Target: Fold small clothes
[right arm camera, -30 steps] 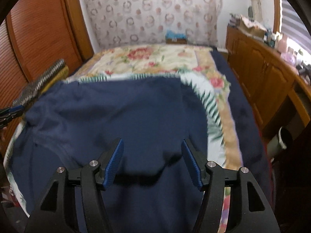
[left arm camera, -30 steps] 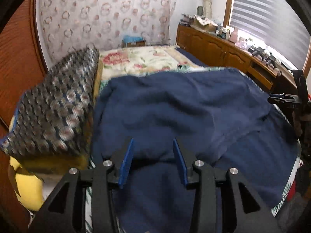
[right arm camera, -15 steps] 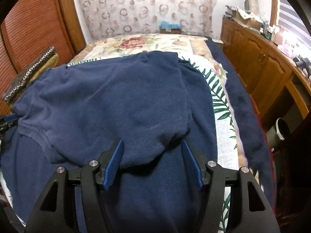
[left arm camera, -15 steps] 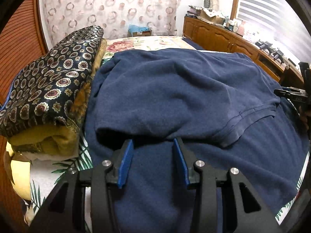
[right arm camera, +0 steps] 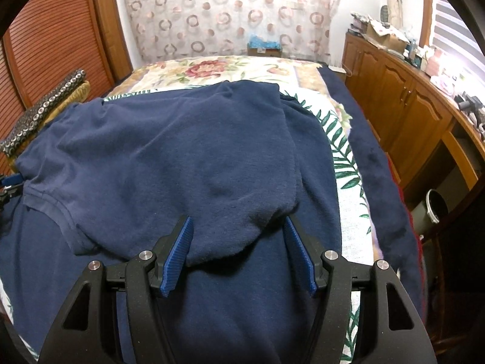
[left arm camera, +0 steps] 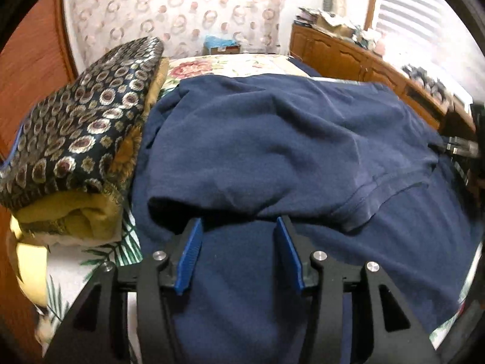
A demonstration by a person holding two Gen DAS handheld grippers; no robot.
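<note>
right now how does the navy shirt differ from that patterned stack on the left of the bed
The navy shirt is plain dark blue; the patterned stack has circle medallions on black above yellow layers. The shirt lies low and spread wide, one half folded over itself; the stack is compact and thick, standing taller. Both are fabric on the bed.

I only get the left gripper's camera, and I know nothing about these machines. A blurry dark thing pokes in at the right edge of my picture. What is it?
Observer: The right gripper; its blue-padded jaws stand open over the folded navy blue knit shirt.
Operator: What lies past the shirt there?
Observer: A white palm-leaf print bed cover, bordered by a dark navy plush blanket strip.
Operator: And beyond the bed?
Observer: A white-rimmed dark bucket by the wooden cabinets.
</note>
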